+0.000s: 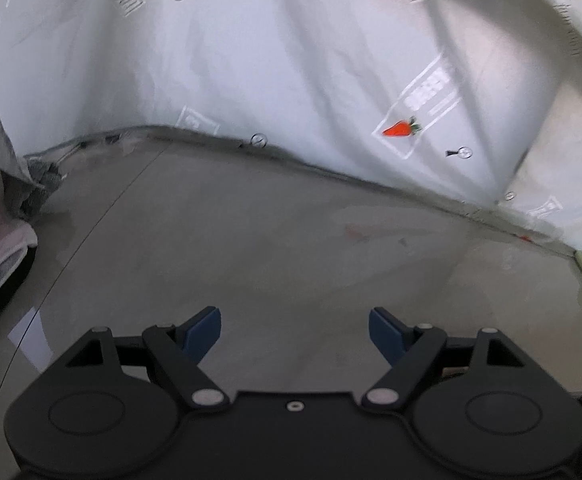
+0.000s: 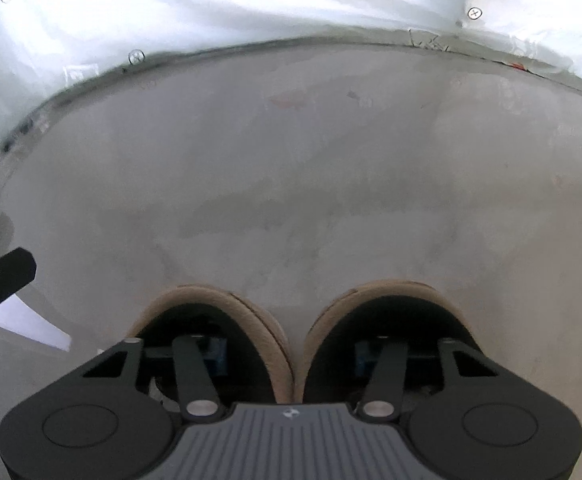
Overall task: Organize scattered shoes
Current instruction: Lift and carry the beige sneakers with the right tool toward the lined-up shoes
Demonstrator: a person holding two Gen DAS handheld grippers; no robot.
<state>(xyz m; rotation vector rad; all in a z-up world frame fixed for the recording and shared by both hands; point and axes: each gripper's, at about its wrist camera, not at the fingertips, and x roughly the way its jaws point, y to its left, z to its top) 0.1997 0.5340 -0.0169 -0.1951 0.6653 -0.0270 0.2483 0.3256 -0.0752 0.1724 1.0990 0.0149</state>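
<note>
Shoes, a tan pair with dark insides, sit side by side on the grey floor (image 2: 291, 168), their inner sides touching. The left shoe (image 2: 259, 320) and the right shoe (image 2: 331, 316) lie right under the right gripper (image 2: 287, 356), well back from the floor's far edge. One blue-padded finger (image 2: 215, 354) reaches down into the left shoe's opening and the other into the right shoe's, so the two touching inner walls stand between the fingers; whether the pads actually press on them is hidden, so I cannot tell if the pair is gripped.

A white sheet (image 1: 291, 60) printed with an orange carrot (image 1: 401, 128) hangs along the far edge of the floor. The left gripper (image 1: 295, 334) hangs over bare floor with its jaws wide apart and nothing between them.
</note>
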